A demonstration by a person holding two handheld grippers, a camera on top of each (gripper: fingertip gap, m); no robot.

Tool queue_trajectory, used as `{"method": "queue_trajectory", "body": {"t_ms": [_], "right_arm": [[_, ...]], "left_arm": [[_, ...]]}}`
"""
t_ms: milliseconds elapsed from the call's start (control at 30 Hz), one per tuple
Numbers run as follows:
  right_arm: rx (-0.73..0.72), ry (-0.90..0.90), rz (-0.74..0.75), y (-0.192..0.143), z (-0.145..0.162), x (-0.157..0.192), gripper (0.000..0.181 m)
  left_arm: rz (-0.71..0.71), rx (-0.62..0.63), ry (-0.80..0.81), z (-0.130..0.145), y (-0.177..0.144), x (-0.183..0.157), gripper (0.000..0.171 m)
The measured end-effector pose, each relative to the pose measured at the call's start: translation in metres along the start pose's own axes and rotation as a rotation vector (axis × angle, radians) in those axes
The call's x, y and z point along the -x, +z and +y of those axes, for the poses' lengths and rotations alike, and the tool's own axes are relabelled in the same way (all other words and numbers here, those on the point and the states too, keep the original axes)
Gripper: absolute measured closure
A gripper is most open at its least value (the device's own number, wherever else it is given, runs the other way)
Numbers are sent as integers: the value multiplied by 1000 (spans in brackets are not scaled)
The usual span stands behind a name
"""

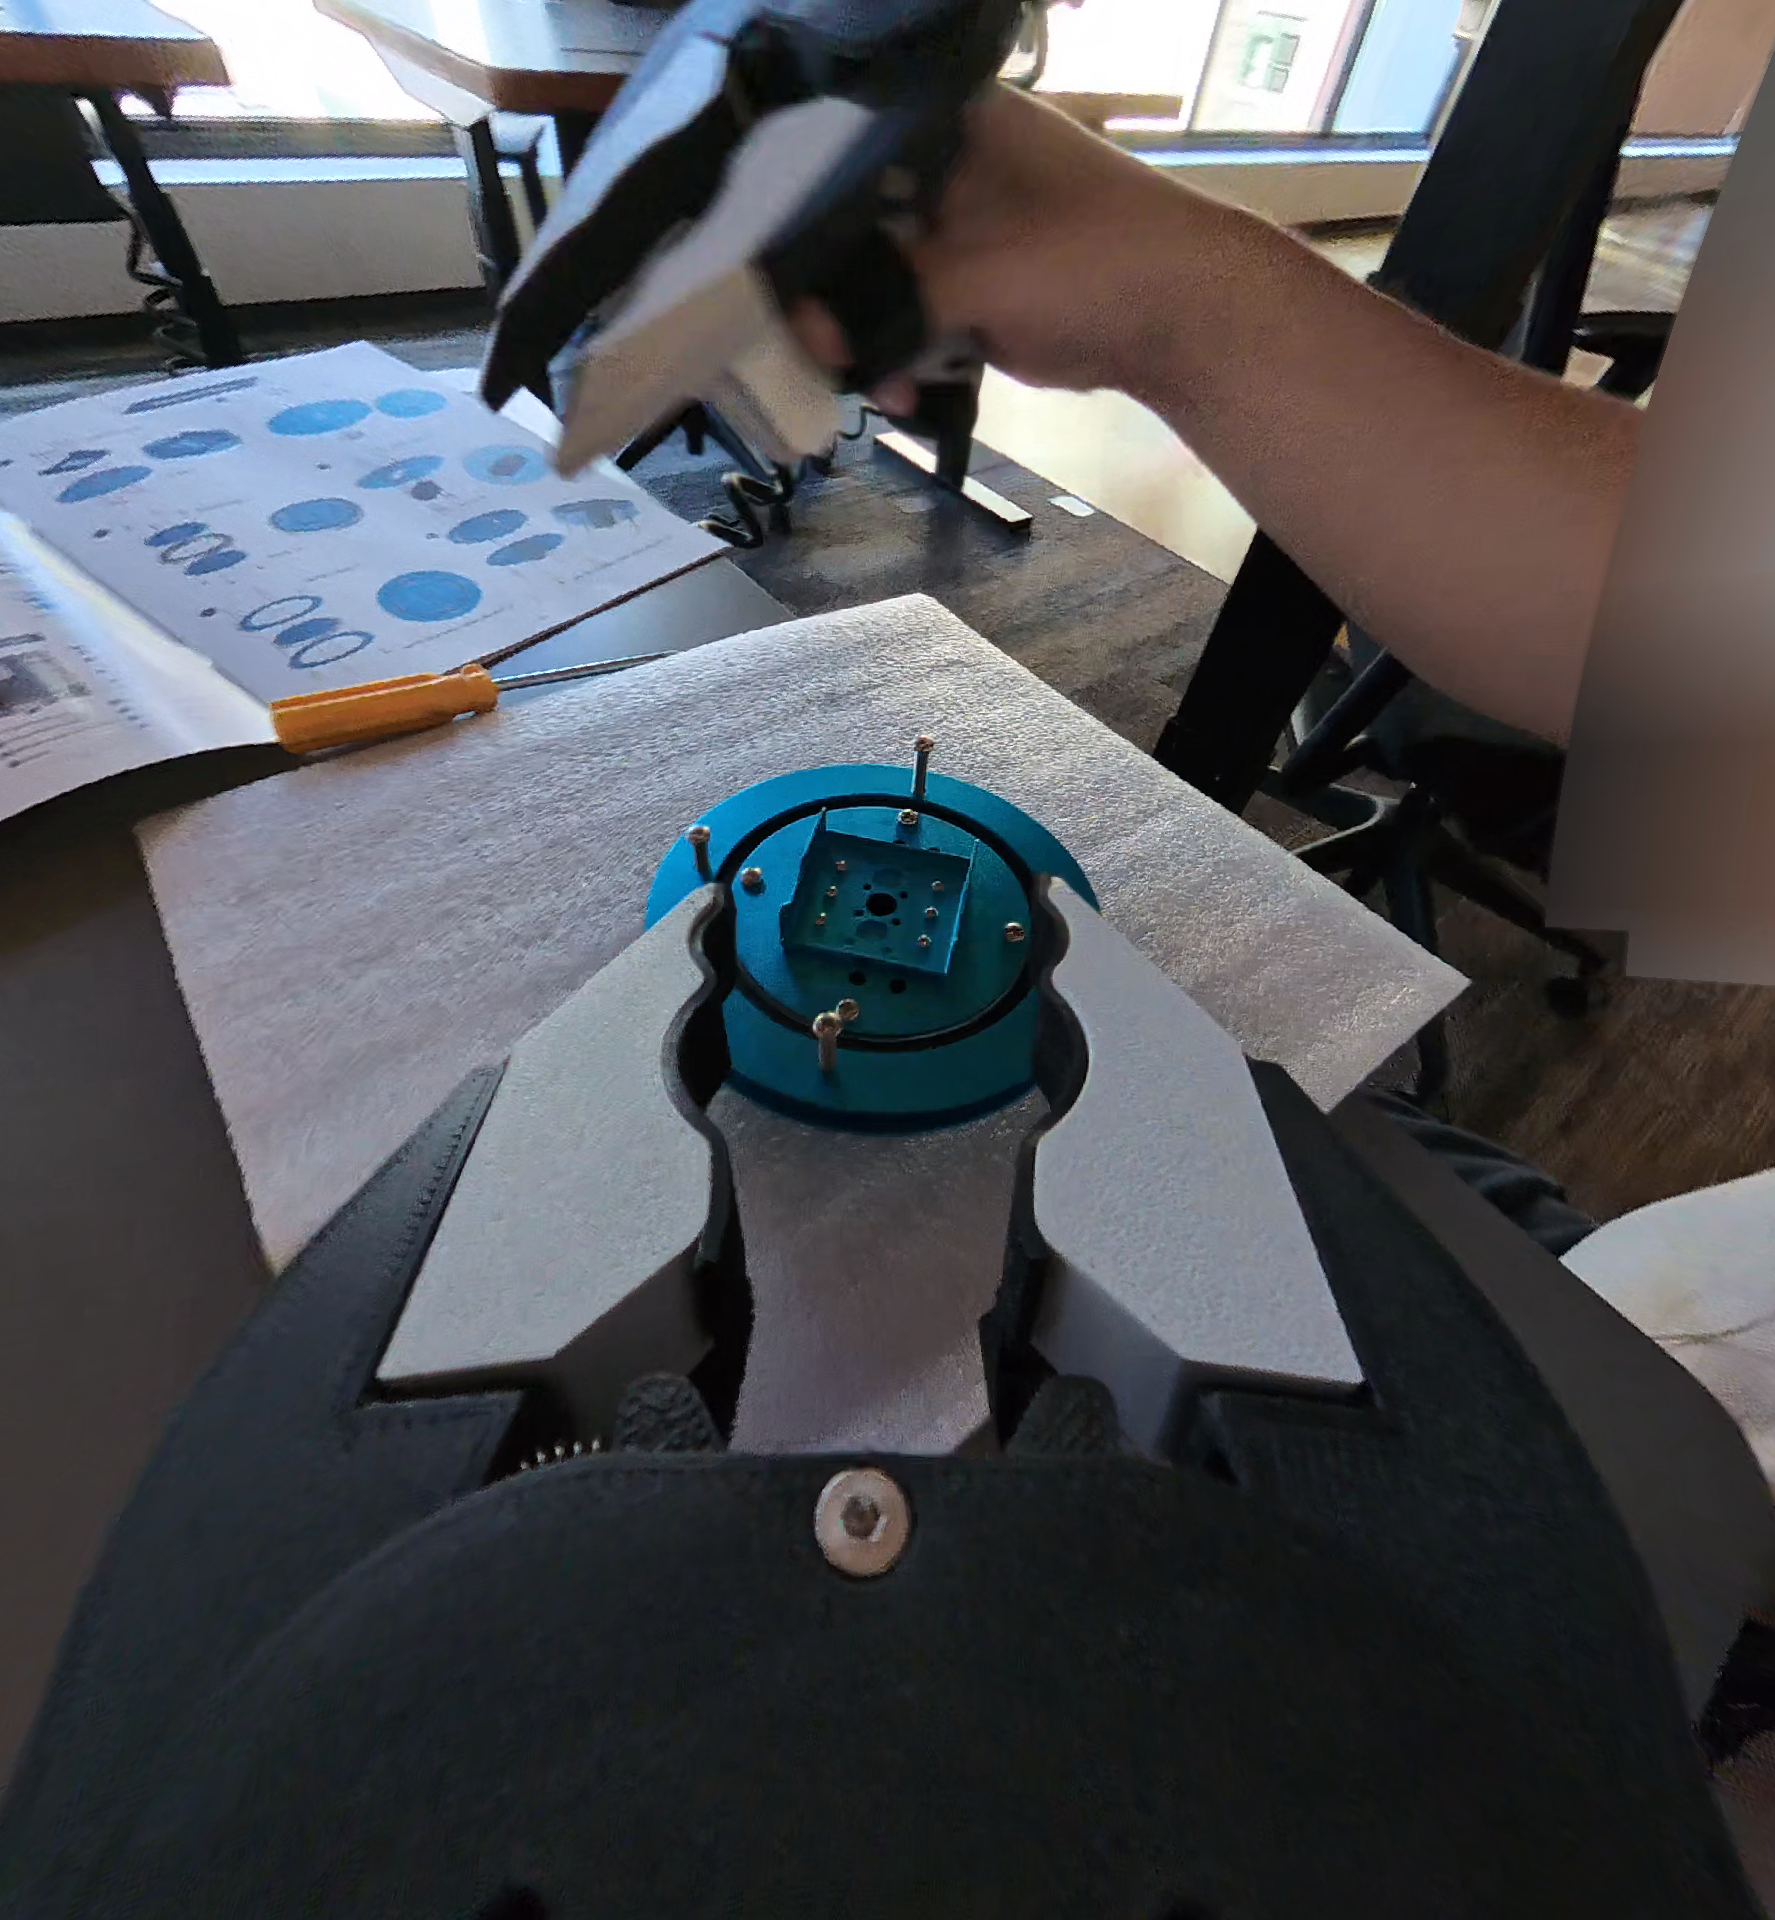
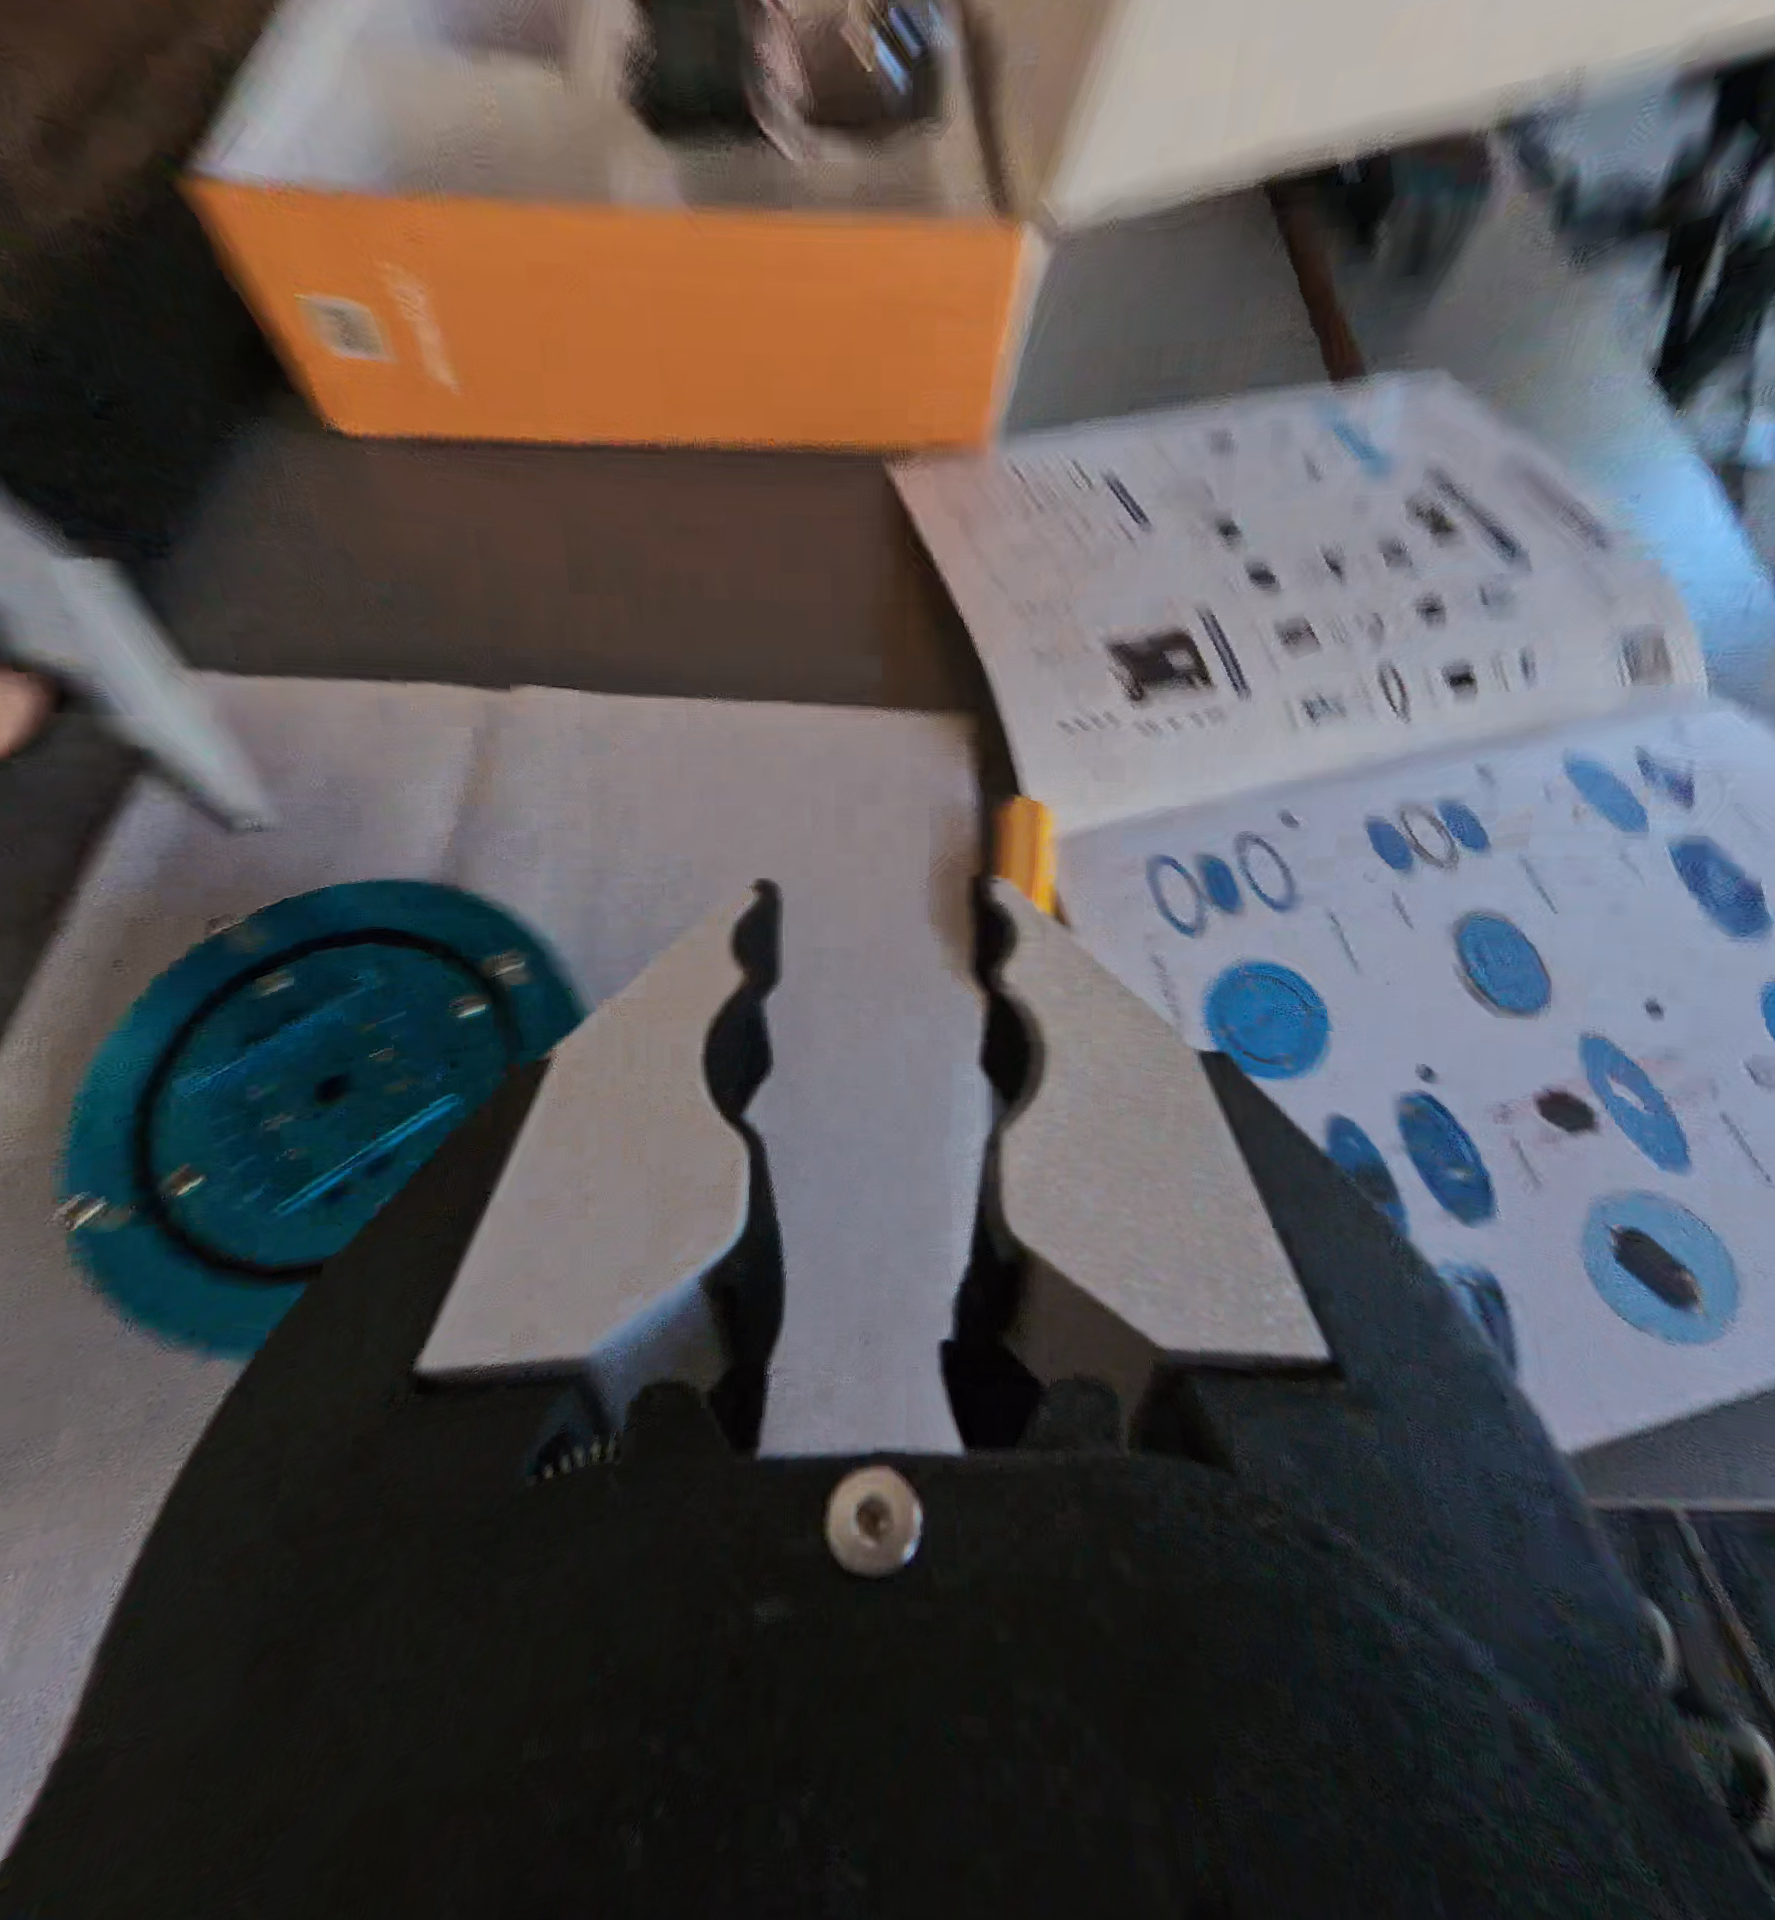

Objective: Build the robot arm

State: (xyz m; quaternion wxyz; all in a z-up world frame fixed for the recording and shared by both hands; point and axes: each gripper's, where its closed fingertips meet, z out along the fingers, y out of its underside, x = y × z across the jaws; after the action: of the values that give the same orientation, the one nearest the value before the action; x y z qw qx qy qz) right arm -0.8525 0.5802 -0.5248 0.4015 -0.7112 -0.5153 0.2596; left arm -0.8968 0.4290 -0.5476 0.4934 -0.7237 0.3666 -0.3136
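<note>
A blue round assembly with a square bracket, a black ring and several upright screws lies on a white foam sheet. My left gripper is open, its fingers standing on either side of the assembly; I cannot tell whether they touch it. My right gripper is open and empty above the foam sheet, to the right of the assembly. A yellow-handled screwdriver lies just beyond its right fingertip. The right gripper also shows blurred, high in the left wrist view.
An open parts manual lies beside the foam, with the screwdriver at its edge; it also shows in the right wrist view. An orange box stands behind. A person's forearm reaches in from the right. My right tips are roughly 12 centimeters from the yellow-handled screwdriver. Look for it in the left wrist view too.
</note>
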Motion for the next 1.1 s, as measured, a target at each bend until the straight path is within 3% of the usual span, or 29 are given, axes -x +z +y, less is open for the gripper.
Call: {"method": "queue_trajectory", "body": {"t_ms": [67, 167, 233, 367, 467, 533, 600, 700, 733, 833, 933, 1033, 1100], "right_arm": [[140, 78, -75, 32, 0, -22, 160], [404, 100, -114, 70, 22, -35, 156], [490, 33, -83, 87, 29, -37, 156], [692, -63, -17, 100, 55, -40, 165], [700, -121, 34, 98, 55, -44, 166], [597, -175, 120, 85, 35, -45, 166], [378, -172, 171, 59, -7, -25, 167], [-134, -24, 47, 8, -87, 48, 167], [-241, 15, -4, -8, -103, 70, 167], [-382, 62, -64, -36, -119, 107, 166], [-430, 99, -123, -47, -118, 134, 166], [-453, 136, -161, -48, -110, 149, 166], [-459, 158, -187, -45, -104, 157, 166]], "left_arm": [[-25, -14, -11, -2, -11, -2, 116], [-97, -21, 14, 1, -36, -6, 117], [-146, 8, 32, 11, -52, -8, 116], [-198, 68, 49, 33, -72, -9, 117], [-185, 65, 46, 34, -71, -7, 117], [-168, 24, 42, 23, -69, -5, 117], [-149, -36, 29, 9, -68, 0, 121], [-64, -112, -16, -15, -60, 11, 123], [-33, -118, -20, -24, -56, 15, 122], [48, -154, -9, -54, -47, 24, 119], [162, -190, -24, -77, -43, 16, 118], [223, -167, 15, -77, -37, 2, 124], [240, -141, 34, -69, -31, -5, 137]]}}
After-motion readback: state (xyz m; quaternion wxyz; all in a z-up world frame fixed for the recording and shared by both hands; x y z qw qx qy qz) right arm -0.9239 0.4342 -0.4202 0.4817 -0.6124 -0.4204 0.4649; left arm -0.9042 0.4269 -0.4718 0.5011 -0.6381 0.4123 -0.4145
